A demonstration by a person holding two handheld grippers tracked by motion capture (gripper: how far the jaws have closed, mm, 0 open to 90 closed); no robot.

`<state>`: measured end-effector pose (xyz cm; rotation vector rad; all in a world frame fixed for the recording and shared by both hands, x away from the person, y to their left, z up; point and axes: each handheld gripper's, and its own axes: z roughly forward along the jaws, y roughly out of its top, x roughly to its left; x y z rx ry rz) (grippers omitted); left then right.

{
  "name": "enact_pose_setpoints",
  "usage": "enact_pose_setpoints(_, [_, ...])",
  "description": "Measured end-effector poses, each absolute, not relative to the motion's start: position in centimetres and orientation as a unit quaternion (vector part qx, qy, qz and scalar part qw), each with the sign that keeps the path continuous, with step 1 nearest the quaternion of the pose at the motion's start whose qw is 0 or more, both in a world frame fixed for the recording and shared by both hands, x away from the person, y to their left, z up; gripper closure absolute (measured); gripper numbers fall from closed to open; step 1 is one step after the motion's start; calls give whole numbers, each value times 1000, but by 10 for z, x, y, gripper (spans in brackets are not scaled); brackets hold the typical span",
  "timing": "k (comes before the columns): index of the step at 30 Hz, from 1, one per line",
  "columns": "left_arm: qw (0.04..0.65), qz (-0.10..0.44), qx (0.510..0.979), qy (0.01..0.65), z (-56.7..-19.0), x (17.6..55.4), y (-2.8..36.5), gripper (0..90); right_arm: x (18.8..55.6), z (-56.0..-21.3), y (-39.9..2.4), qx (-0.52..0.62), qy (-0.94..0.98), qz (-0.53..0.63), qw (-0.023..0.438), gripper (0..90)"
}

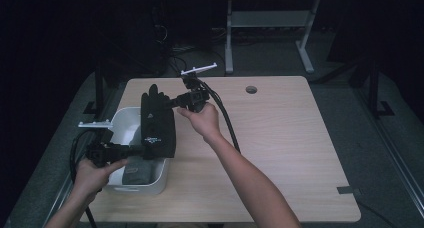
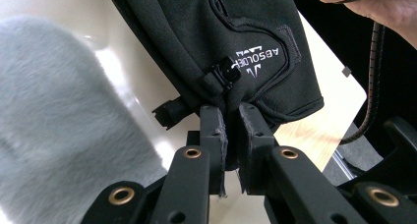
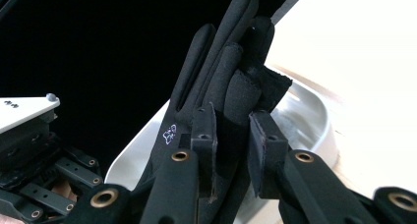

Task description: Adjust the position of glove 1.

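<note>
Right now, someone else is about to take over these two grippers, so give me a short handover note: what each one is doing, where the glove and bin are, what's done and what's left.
Left gripper: shut on the cuff end of the black glove.
Right gripper: shut on the finger end of the same glove.
The glove hangs stretched between the two grippers, above the right side of the white bin at the table's left edge.
A grey fuzzy item already lies in the bin's near end.
Done: glove picked up and carried to the bin.
Left, probably: lower it into the bin and open both grippers.
</note>
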<state>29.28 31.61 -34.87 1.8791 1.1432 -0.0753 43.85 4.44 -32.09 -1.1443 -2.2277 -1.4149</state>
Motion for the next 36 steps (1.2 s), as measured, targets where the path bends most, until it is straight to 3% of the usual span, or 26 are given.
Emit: enact_pose_setpoints(36, [426,-46,752,501,-369,276,373,828,436,-355,107,-382,-779,-468,166,751])
